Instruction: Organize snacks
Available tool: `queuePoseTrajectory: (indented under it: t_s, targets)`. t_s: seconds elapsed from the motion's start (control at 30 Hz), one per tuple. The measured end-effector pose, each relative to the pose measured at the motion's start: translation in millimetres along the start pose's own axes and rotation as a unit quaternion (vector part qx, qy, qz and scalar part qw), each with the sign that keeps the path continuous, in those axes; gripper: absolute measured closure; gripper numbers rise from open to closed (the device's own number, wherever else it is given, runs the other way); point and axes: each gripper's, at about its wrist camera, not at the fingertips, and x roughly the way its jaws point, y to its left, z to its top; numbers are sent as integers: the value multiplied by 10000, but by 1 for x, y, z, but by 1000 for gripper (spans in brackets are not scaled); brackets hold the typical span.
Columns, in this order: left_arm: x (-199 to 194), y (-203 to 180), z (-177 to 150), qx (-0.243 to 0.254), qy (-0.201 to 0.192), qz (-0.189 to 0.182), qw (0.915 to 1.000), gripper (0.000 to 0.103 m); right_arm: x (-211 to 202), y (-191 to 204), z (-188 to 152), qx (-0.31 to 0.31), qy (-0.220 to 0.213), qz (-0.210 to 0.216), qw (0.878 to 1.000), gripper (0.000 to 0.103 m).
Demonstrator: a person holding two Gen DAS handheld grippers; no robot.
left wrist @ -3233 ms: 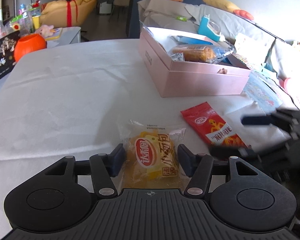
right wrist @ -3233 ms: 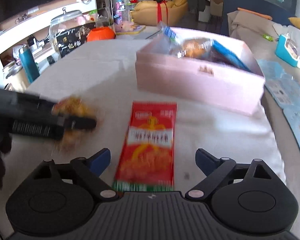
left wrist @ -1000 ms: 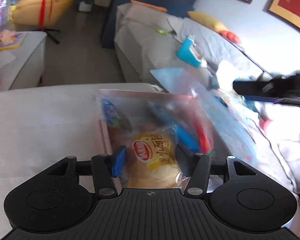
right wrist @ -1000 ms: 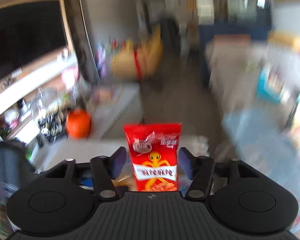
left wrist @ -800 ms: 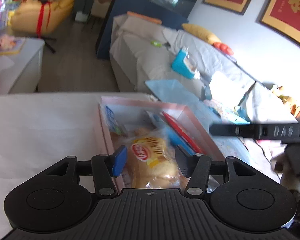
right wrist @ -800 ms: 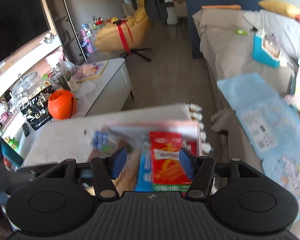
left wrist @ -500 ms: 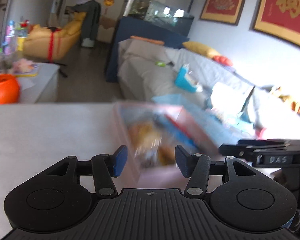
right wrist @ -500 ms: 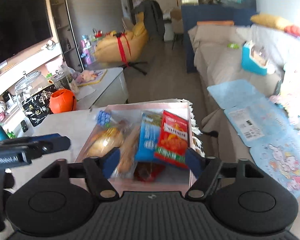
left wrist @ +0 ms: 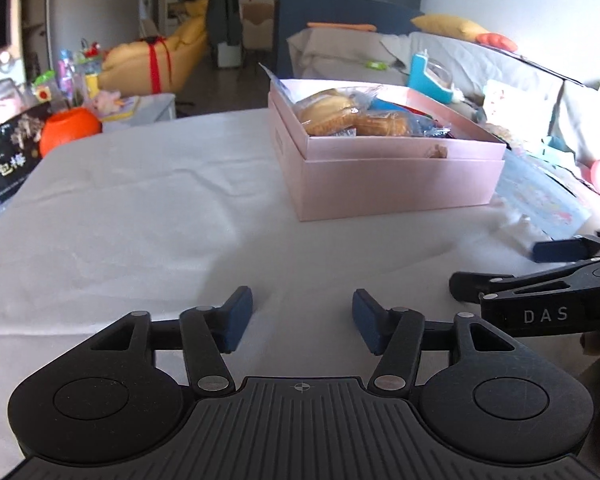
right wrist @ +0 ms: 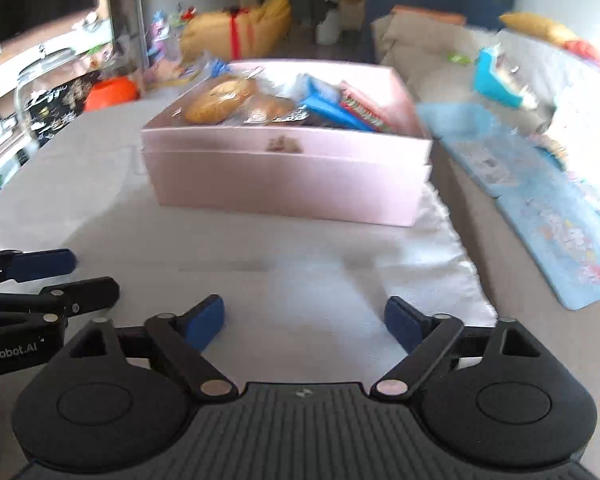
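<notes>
Moved since the earlier frames: yellow bun packet and red snack packet, both off the cloth and into the pink box; both grippers withdrawn, low over the bare tablecloth.

Left wrist view: left gripper (left wrist: 302, 320) empty, jaws wide and opening, nothing between the blue pads. Right gripper (left wrist: 540, 276) visible at the right edge, one count. Pink box (left wrist: 396, 184), one, well ahead on the white tablecloth (left wrist: 120, 220), filled with wrapped buns (left wrist: 332, 114), at least two, beside blue wrappers. No loose snack on the cloth in this view. One orange pumpkin pot (left wrist: 70, 130) far left, off the table.

Right wrist view, slightly blurred: right gripper (right wrist: 304, 324) empty, jaws spread wide and opening. Left gripper (right wrist: 44, 276) at the left edge. Pink box (right wrist: 288, 184) straight ahead: two buns, blue packets (right wrist: 328, 110), count unclear, one red packet (right wrist: 364, 110) leaning against the right wall.

Recommended: keep jaws spread, stay clear of the box wall, scan cloth edges for leftover snacks before ending.
</notes>
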Motion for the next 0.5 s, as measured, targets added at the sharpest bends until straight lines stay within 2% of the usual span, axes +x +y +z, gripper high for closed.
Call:
queuePoseTrajectory:
  t_s: [0.1,0.27,0.37,0.5]
  targets:
    - [2,-8,-1,100,-63,76,9999,30,2,-7,-2,223,1,28,9997,0]
    - [3,-9,-3,-79,-157,119,9998,30,0,-9,-7,115,-101,39,9999,0]
    - [5,-12,-4,6,-149,201,9997,30,-1,-15,-15,49,-388,198,9990,0]
    - [5,-15,-4,83,-148,258,9995,30,-1,-15,-15,47,-409,180,9990,0]
